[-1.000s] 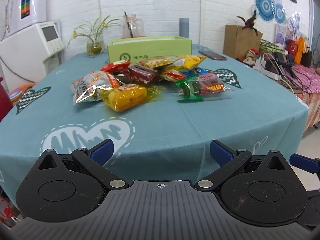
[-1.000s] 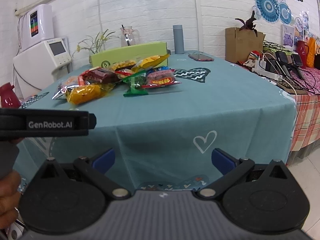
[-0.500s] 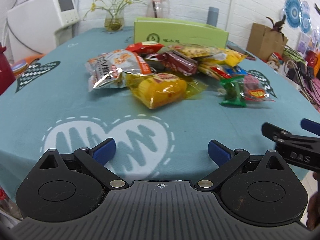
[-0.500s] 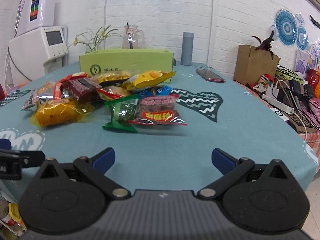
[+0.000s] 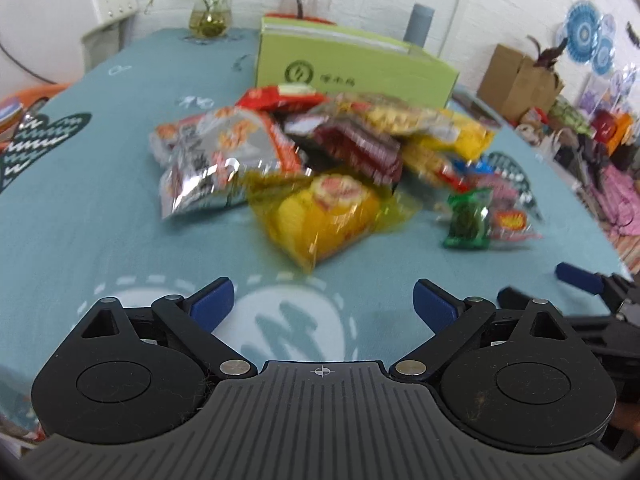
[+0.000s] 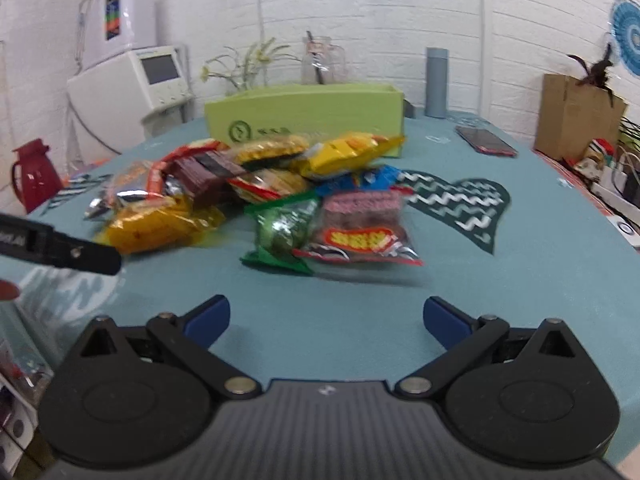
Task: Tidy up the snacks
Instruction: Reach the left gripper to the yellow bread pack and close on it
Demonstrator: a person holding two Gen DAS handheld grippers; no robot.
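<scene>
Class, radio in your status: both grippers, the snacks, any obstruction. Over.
Left gripper and right gripper open, jaws empty. Snack pile loose on the teal tablecloth, none in the green box visibly. Nothing blocking the approach.

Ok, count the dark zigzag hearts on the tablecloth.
2: one dark heart at the far left, a second heart right of the snack pile. Others may be hidden beneath it.

Teal-clothed table [image 6: 520,280] with snack packets [image 6: 256,196], green box [image 6: 304,114], phone [image 6: 486,141], grey flask [image 6: 437,82].
</scene>
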